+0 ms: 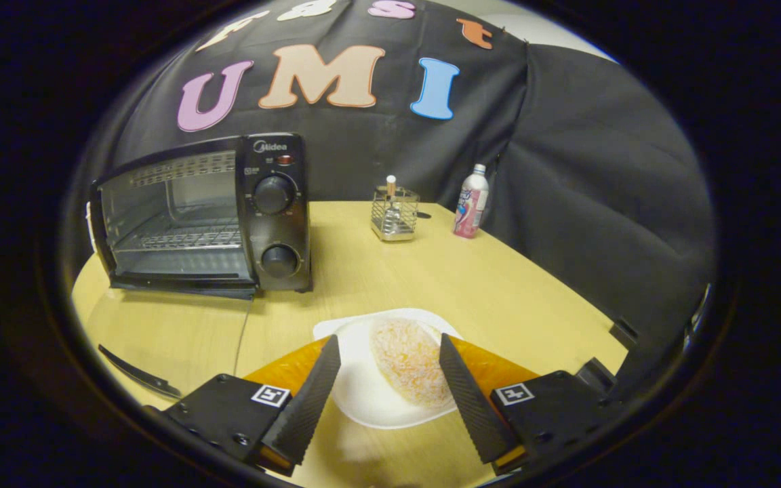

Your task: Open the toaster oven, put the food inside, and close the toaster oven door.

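Observation:
A black toaster oven (275,210) stands on the wooden table (499,291) beyond my fingers, off to the left. Its glass door is folded down flat in front of it, with the dark handle (138,373) nearest me. The wire rack (180,238) inside is bare. A round, sugar-dusted bun (409,369) lies on a white plate (363,400) close in front of me. My gripper (389,342) is open, one finger on each side of the bun, and I see a gap between each finger and the bun.
A small wire holder (394,215) with a stick in it stands at the back of the table. A pink-and-white bottle (470,202) is to its right. Black cloth walls close off the back and right.

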`<state>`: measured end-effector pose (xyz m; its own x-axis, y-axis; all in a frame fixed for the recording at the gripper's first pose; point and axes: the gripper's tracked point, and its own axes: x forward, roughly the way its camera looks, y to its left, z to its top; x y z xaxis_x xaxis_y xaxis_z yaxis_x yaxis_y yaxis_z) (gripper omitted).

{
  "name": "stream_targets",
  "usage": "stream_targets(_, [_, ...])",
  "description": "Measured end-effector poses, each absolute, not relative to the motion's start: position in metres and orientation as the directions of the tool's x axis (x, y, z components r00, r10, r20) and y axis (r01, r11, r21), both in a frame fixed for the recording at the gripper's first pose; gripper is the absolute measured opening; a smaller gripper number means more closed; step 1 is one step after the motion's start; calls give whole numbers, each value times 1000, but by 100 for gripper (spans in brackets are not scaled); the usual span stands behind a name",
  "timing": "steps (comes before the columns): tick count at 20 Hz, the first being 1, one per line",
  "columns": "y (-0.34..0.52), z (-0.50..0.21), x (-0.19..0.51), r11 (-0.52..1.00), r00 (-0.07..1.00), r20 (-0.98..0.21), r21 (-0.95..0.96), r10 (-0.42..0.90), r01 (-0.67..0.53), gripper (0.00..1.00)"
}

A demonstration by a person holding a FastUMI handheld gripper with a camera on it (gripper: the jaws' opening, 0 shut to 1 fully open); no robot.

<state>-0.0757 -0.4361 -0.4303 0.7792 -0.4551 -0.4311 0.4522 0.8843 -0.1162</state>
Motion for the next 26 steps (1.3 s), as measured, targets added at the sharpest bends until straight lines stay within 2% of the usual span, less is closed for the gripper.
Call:
stream_targets(5, [-457,-432,-75,874,791,-420,-13,-445,485,93])
stream_targets(12, [-476,-451,-83,845,732,-468,-64,-495,531,91])
stream_targets(14, [-476,-450,-82,841,726,-469,-68,-502,537,76])
stream_targets(22, [-441,-407,-90,792,707,-409,-68,-577,607,56])
stream_targets(26, [-389,-381,-91,778,707,-400,-28,-584,627,56])
